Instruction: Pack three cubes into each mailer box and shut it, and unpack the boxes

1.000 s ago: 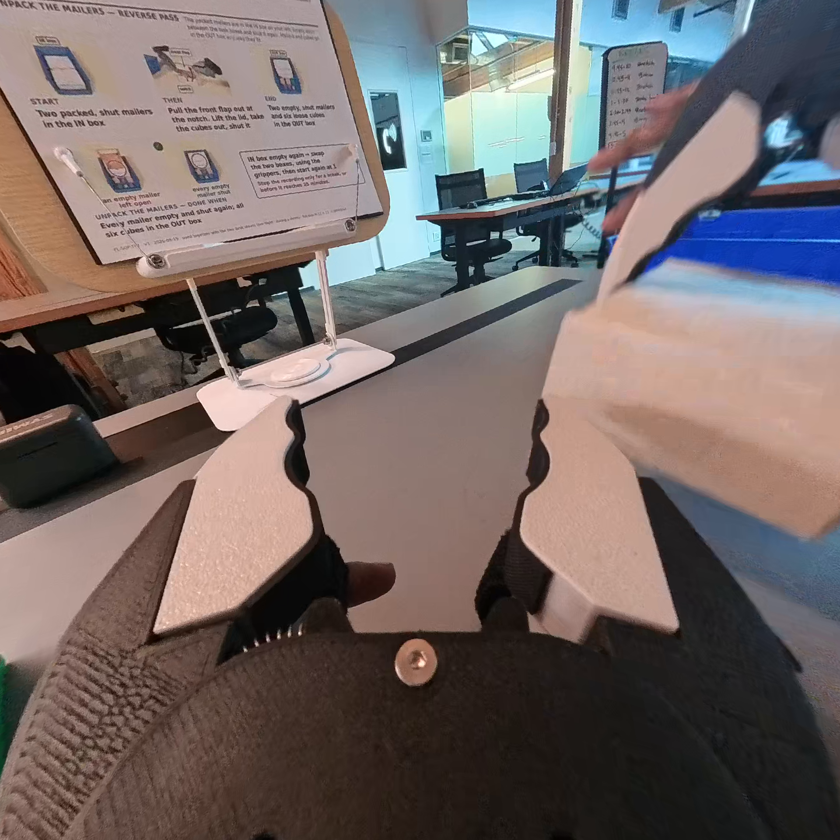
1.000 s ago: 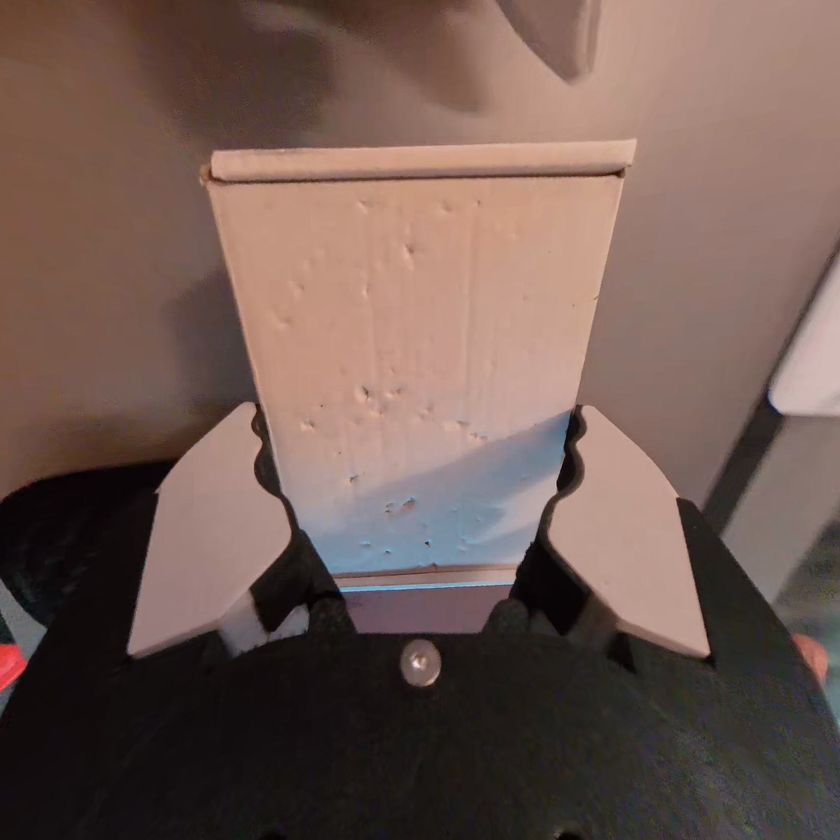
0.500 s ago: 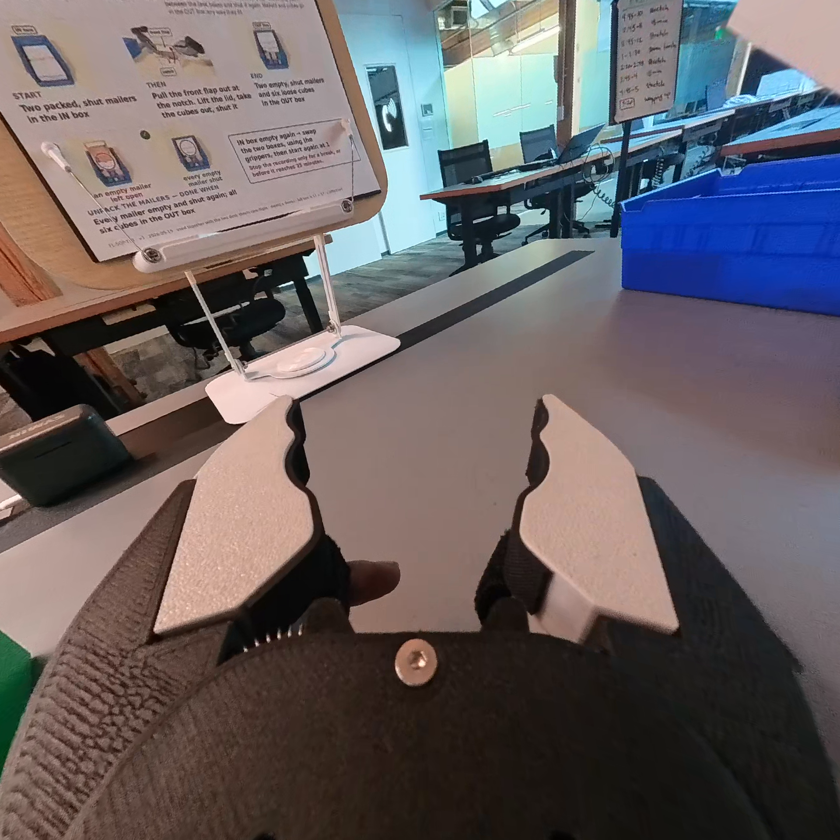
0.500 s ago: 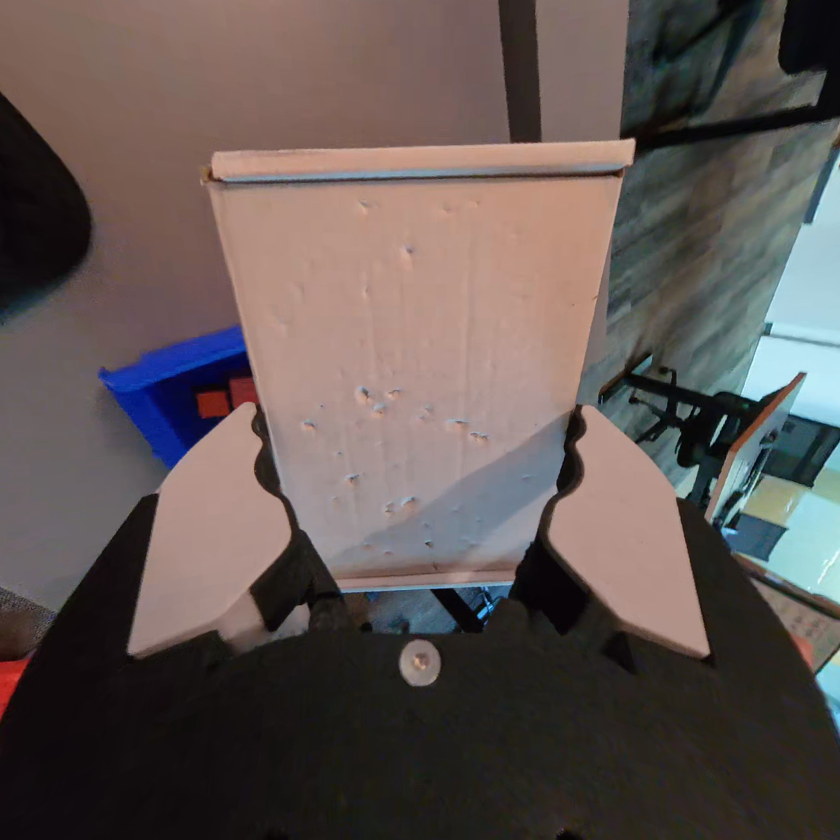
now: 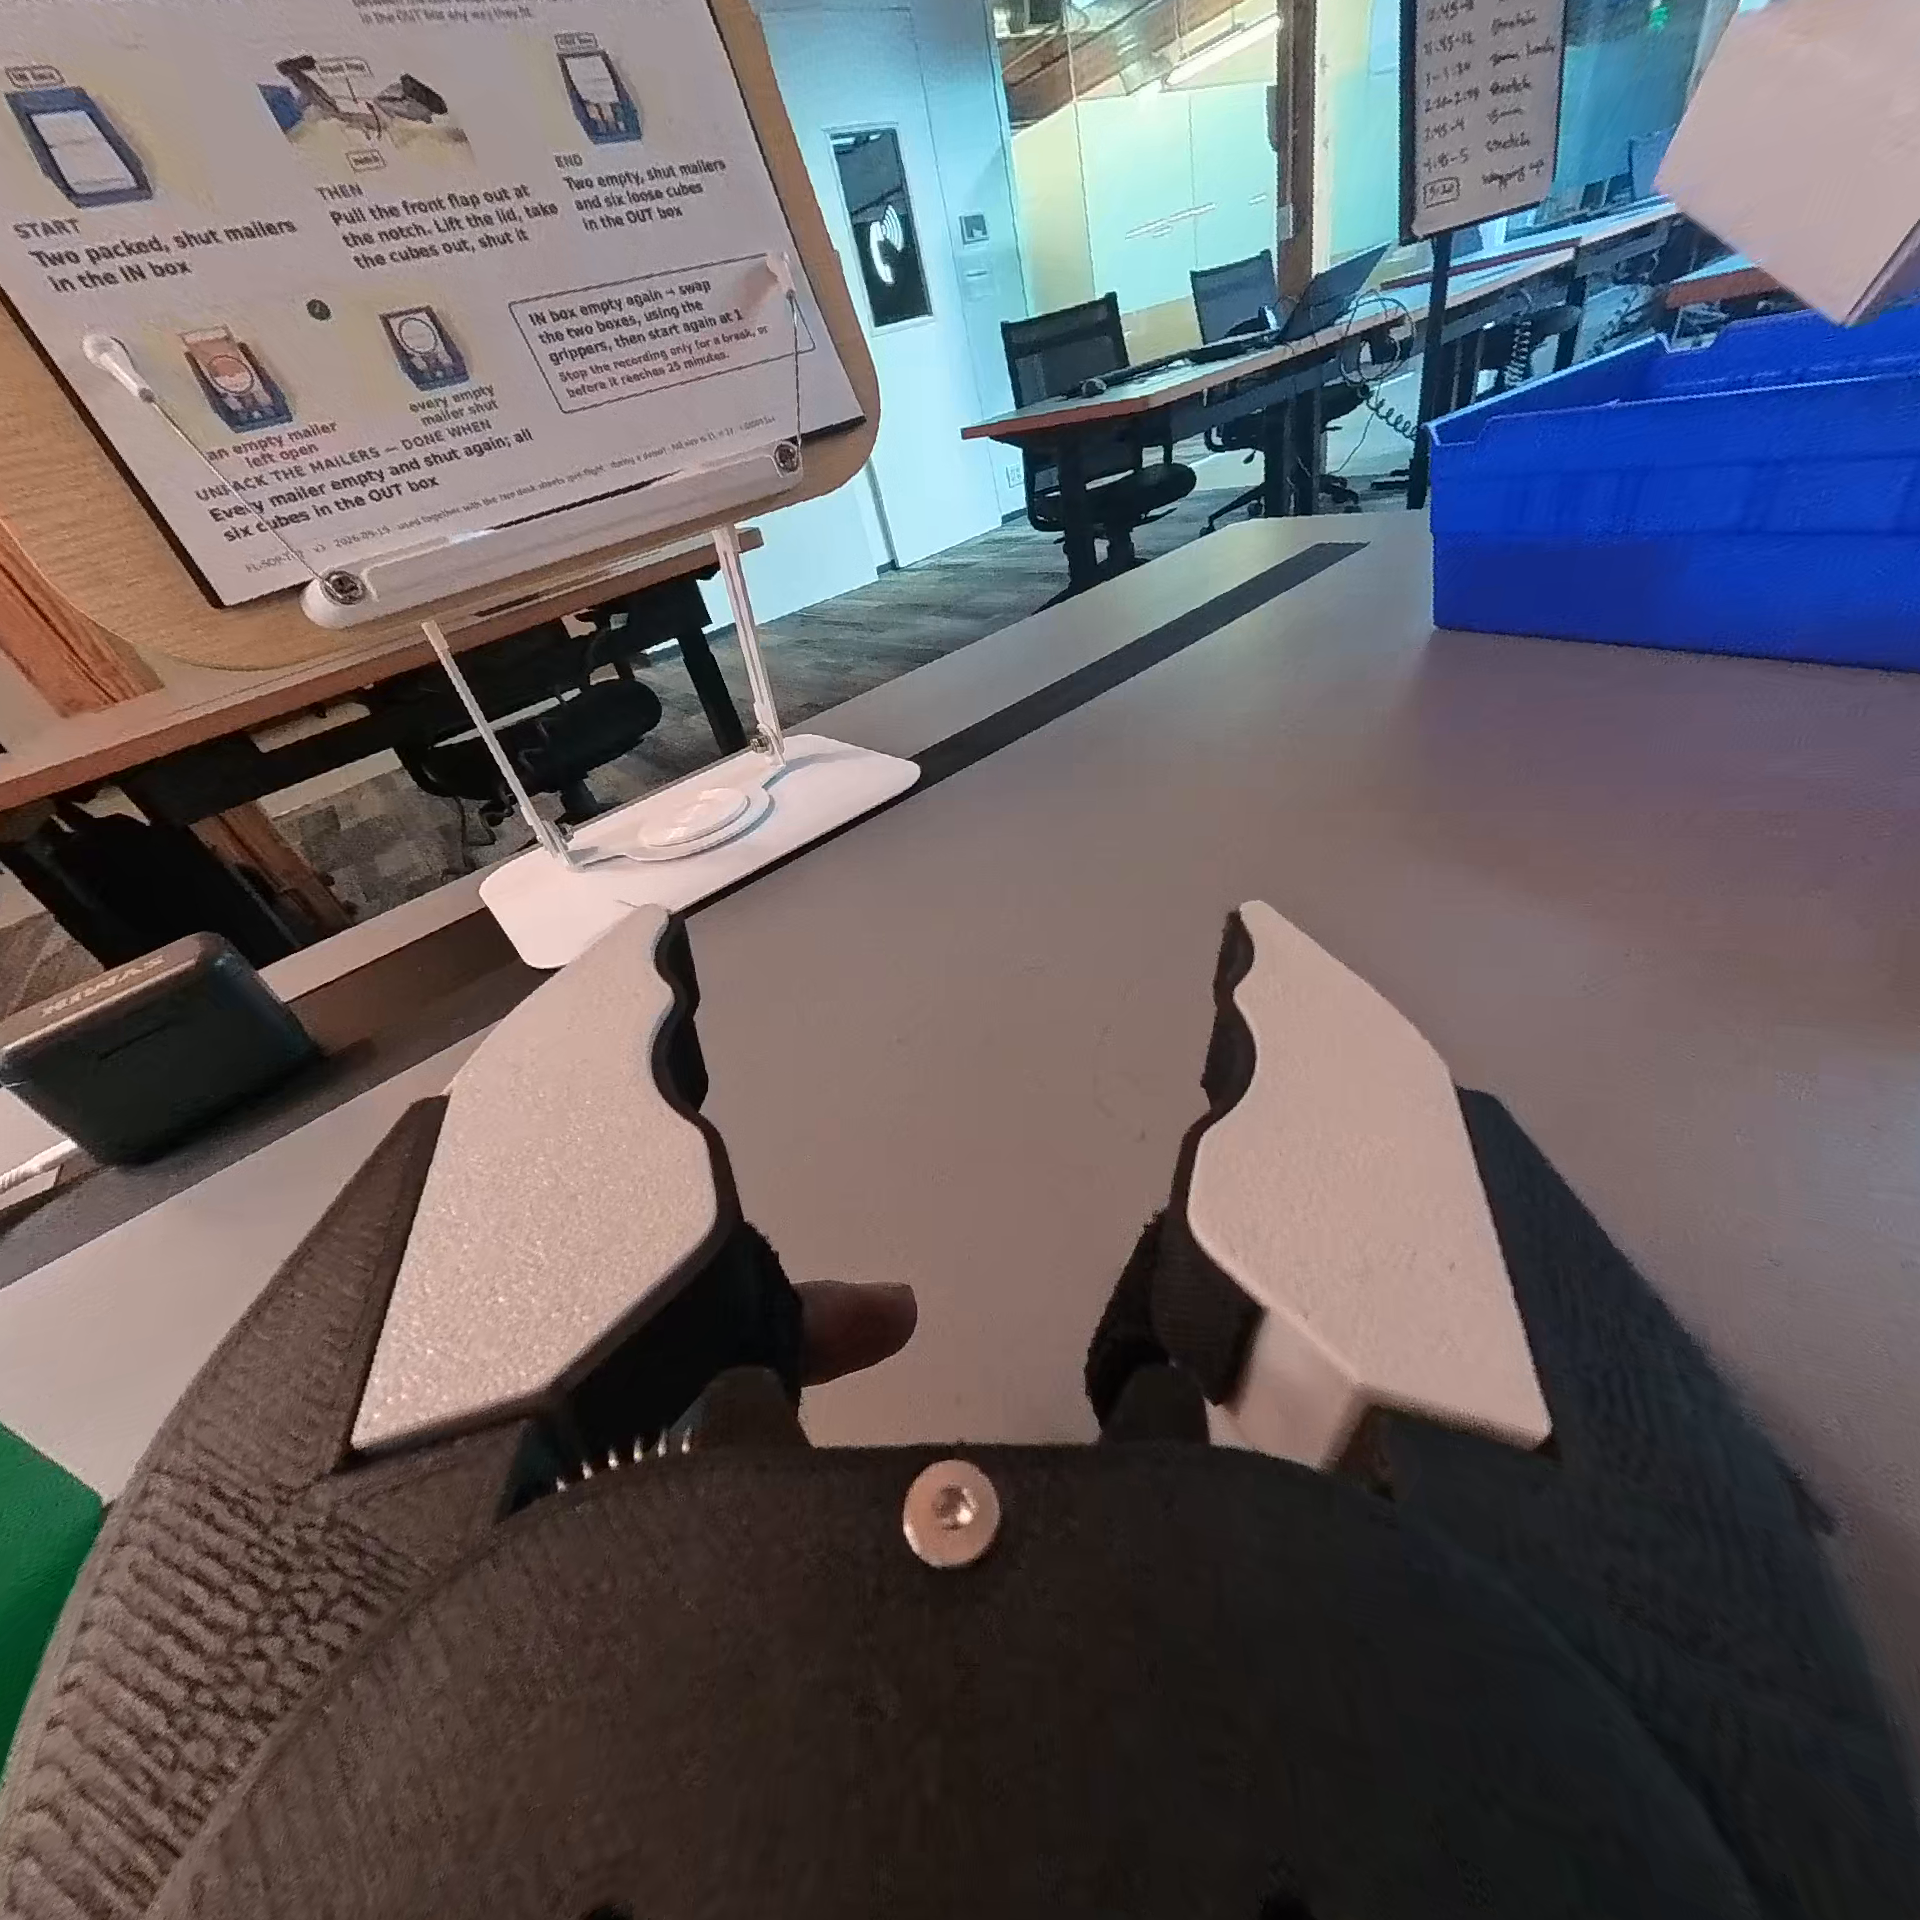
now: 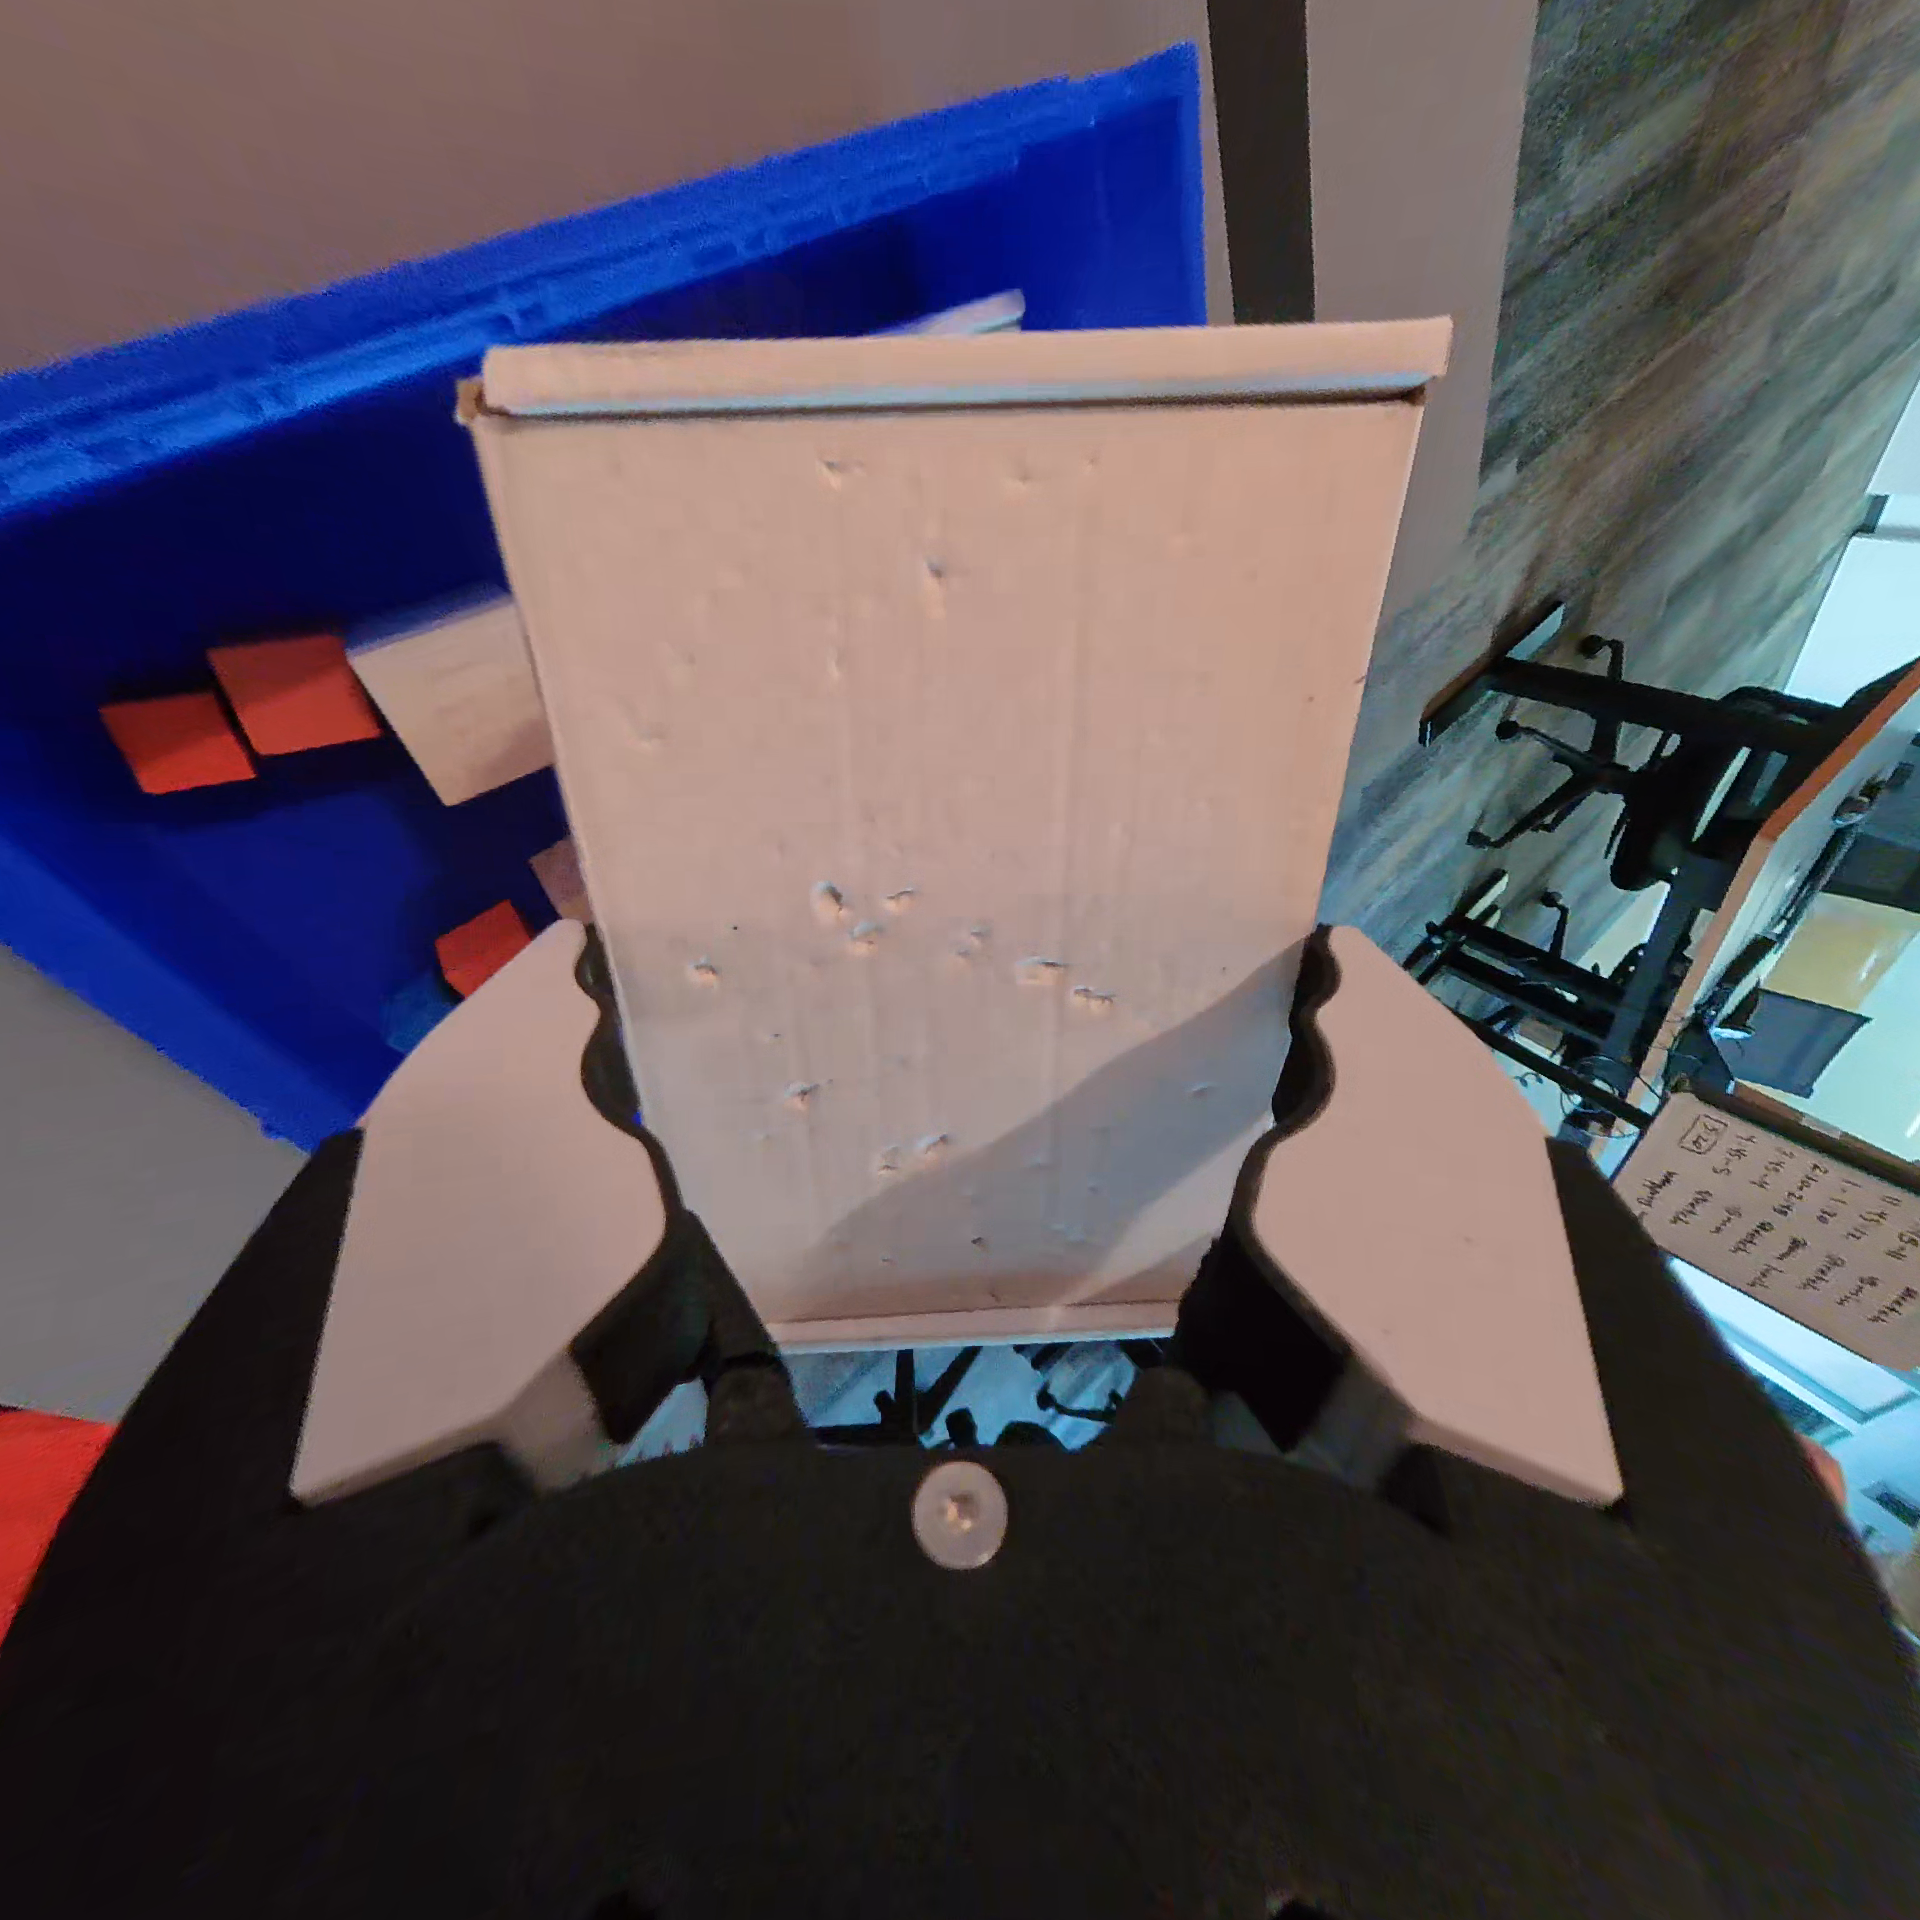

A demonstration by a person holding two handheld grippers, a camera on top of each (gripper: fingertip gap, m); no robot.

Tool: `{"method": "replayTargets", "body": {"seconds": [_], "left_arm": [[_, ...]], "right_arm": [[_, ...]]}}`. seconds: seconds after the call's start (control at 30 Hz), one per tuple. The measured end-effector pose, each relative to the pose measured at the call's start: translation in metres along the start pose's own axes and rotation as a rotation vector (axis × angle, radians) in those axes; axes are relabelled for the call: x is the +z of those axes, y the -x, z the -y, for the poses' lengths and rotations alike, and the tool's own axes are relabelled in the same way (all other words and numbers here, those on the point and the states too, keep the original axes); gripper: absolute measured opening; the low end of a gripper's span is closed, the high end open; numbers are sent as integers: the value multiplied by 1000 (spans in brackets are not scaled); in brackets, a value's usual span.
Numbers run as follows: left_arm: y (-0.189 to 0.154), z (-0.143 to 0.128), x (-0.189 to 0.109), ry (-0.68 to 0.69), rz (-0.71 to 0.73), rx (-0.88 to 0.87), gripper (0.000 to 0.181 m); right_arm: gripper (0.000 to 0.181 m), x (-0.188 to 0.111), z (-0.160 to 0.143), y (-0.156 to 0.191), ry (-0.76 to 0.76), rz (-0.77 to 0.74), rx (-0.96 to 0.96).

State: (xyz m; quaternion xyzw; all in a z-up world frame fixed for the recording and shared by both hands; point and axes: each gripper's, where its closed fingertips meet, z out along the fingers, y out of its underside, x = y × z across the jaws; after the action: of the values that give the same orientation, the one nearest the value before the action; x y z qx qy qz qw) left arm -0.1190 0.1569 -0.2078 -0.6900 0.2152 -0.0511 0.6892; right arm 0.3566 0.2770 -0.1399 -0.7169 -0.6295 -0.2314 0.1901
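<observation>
the right gripper (image 6: 951, 966) has the white mailer box (image 6: 945, 821) pinched by its two side edges, jaws pressed against the cardboard, lid shut and dented face toward the camera. a second ago this same box hung over bare grey tabletop; half a second ago a corner of the blue bin (image 6: 260, 540) crept in at the left, and now that bin fills the whole left half of the right wrist view, tilted, with the box held above it. inside the bin lie red cubes (image 6: 234, 717), one more red cube (image 6: 483, 945) just beside the gripper's left finger, and a pale box (image 6: 457, 707) partly hidden behind the held mailer. office chairs and floor show sideways at the right.

over on the left wrist view, the left gripper (image 5: 956, 951) hovers above the grey table (image 5: 1351, 883), jaws spread wide with nothing between them, much as in the earlier frames. a second ago the mailer swept blurred across the right of this view; now only its white corner (image 5: 1797, 177) shows at the top right, above the blue bin (image 5: 1662, 520). the instruction sheet on its white stand (image 5: 436, 260) sits at the left, a dark case (image 5: 156, 1049) on the table edge, a green block (image 5: 31, 1558) at the lower left.
</observation>
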Motion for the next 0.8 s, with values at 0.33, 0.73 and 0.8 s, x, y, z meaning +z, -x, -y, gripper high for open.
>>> {"method": "replayTargets", "body": {"seconds": [0.33,0.73,0.8], "left_arm": [[-3,-1,0,9,-4,35,95],[-4,-3,1,19,-6,54,95],[-4,-3,1,20,-5,57,95]], "right_arm": [[122,19,3,-3,7,2,-16],[122,79,15,2,54,54,-81],[122,81,17,0,40,70,-60]]}}
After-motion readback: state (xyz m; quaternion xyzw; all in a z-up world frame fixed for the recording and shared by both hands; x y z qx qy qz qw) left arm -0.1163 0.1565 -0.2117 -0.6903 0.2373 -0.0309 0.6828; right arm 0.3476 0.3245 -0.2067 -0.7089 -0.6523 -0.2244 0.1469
